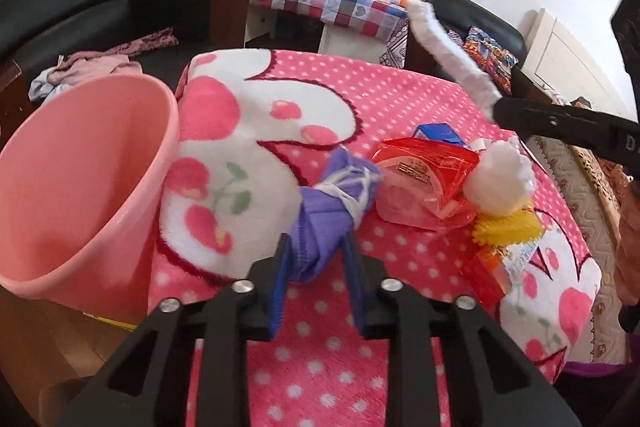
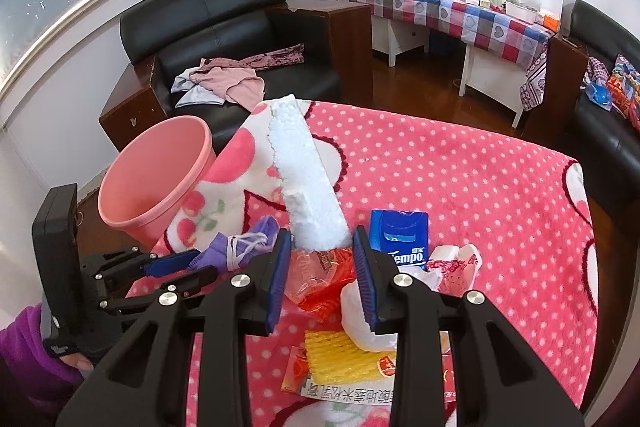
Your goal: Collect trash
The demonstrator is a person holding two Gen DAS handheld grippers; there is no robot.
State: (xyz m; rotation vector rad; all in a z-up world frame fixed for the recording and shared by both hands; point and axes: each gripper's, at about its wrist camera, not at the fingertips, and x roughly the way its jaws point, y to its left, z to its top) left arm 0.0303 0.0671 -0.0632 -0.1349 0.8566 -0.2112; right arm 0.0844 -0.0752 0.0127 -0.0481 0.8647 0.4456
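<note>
My left gripper (image 1: 316, 247) is shut on a crumpled purple face mask (image 1: 340, 199) with white ear loops, lying on the pink dotted blanket (image 1: 400, 95). The pink bin (image 1: 80, 187) stands to its left, tilted, mouth toward the camera. My right gripper (image 2: 320, 243) is shut on a long white foam strip (image 2: 304, 179), held above the trash pile. The strip (image 1: 448, 51) and the right gripper's black finger show at the right of the left wrist view. The left gripper (image 2: 192, 261), the mask (image 2: 244, 247) and the bin (image 2: 156, 179) show in the right wrist view.
The pile holds a red plastic wrapper (image 1: 424, 179), a white wad (image 1: 500, 183), yellow foam netting (image 2: 340, 359), a blue Tempo tissue pack (image 2: 400, 235) and paper scraps. A black sofa (image 2: 224, 27) with clothes stands behind the bin. A checked-cloth table (image 2: 460, 15) is at the back.
</note>
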